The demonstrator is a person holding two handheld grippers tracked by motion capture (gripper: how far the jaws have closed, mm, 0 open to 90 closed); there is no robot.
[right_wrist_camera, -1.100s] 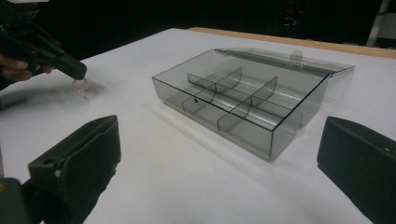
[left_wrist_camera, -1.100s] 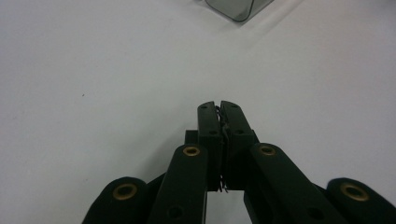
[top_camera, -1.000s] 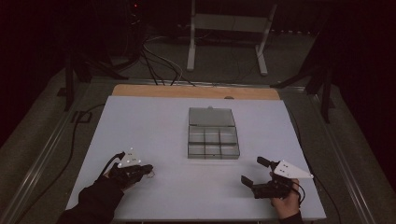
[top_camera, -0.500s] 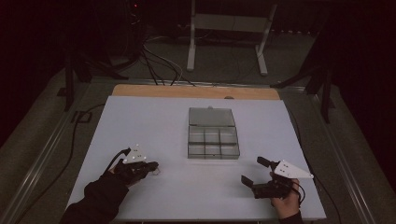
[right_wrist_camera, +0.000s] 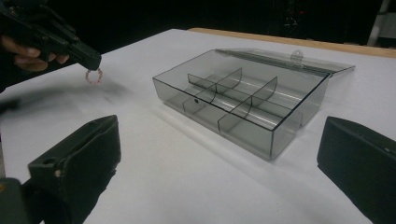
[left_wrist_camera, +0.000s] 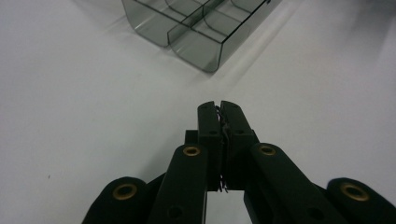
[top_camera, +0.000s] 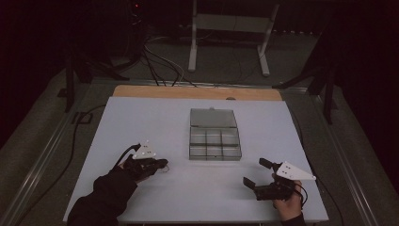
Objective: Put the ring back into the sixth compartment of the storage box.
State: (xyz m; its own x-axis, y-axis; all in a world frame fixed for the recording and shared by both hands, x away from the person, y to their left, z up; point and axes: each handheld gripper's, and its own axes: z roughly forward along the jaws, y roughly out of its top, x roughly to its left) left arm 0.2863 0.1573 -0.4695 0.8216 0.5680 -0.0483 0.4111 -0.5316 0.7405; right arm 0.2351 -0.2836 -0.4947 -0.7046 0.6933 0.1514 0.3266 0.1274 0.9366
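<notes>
Left gripper had its jaws pressed together on a small pinkish ring; in the right gripper view the ring hung from the jaw tips, clear of the table, hole facing roughly toward that camera. In the left gripper view a thin wire-like bit showed in the seam between the shut pads. Ring was left of and nearer than the clear box, well apart from it.

Right gripper had jaws wide apart, nothing between them, sitting near the near-right part of the table; its two black jaws framed the box in its own view.

Surface: a pale white tabletop with a wooden strip along the far edge. Room was dark, with cables on the floor and a white stand beyond the table.

Left hand, dark sleeve, came in from the near-left and pointed the gripper to the right, toward the box, jaws about level. Right hand came in from the near edge, with the gripper aimed left and a bit far.

Box lay mid-table, lid open and lying flat on the far side, compartments nearer; its long axis ran near to far with the lid counted in.
</notes>
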